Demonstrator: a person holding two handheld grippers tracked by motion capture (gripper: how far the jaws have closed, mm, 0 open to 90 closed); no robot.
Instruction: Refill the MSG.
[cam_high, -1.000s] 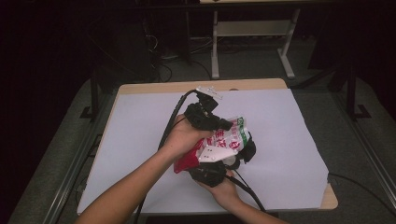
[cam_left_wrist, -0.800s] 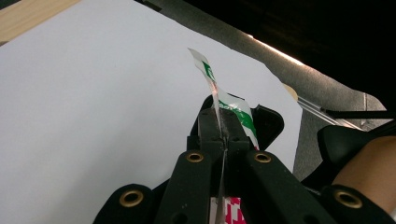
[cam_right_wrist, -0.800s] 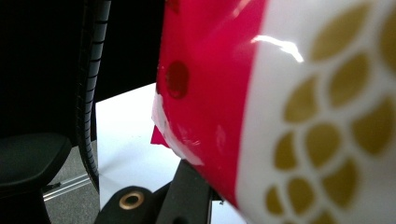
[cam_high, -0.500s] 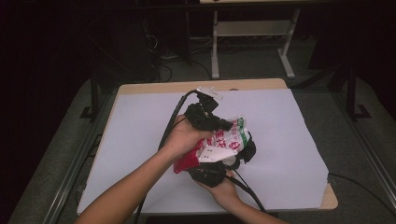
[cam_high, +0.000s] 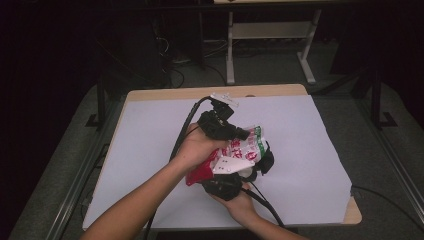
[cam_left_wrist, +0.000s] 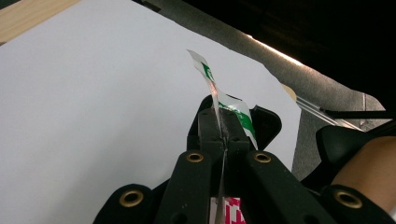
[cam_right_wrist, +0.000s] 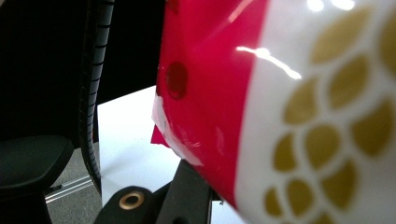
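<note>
Both grippers clamped on the snack bag, nothing shifted

Centre of the high view: left gripper (cam_high: 243, 134) pinches the snack bag (cam_high: 244, 150) at its top edge, right gripper (cam_high: 252, 167) grips its lower side; unchanged since a second ago, so the tear looks unstarted.

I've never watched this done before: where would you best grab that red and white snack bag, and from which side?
By its flat sealed edge, coming edge-on so the jaws close on both faces. The left gripper already pinches the snack bag there; that strip is thin and stiff, unlike the puffy middle.
</note>
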